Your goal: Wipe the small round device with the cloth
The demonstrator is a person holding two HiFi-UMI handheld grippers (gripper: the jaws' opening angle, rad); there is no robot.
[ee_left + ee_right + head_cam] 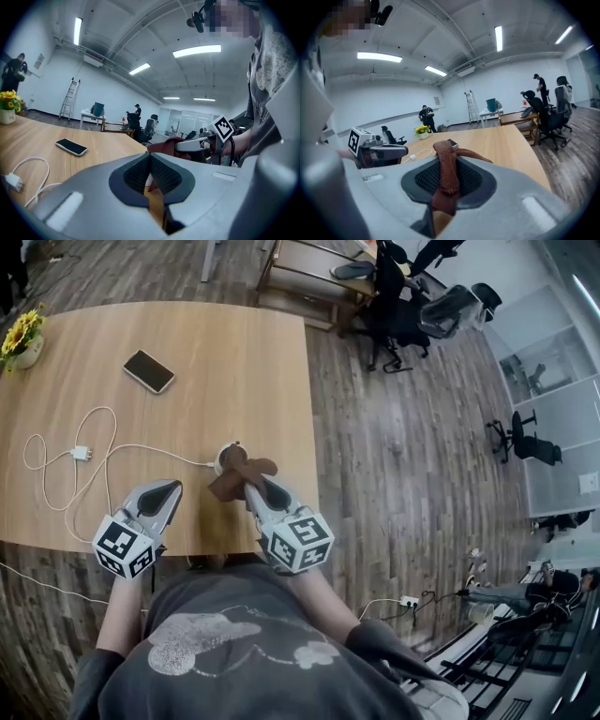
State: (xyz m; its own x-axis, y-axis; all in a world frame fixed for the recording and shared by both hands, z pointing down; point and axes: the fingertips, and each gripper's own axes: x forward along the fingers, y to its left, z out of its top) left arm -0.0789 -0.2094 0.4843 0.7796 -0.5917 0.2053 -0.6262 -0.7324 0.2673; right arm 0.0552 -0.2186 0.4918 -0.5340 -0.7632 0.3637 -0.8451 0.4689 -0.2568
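A small round white device [224,457] lies on the wooden table [244,362] near its front edge, with a white cable [141,450] running to it. A brown cloth [240,473] lies partly over the device. My right gripper [255,486] is shut on the cloth, and in the right gripper view the cloth [446,168] runs folded between the pads. My left gripper [172,489] hovers a little to the left of the device, shut and holding nothing. In the left gripper view the pads meet [150,161], and the cloth [165,144] shows beyond them.
A black phone [148,370] lies further back on the table, and yellow flowers in a pot [21,338] stand at the far left corner. The cable loops past a white plug [81,454]. The table's right edge [311,427] drops to wood flooring, and office chairs [412,306] stand beyond.
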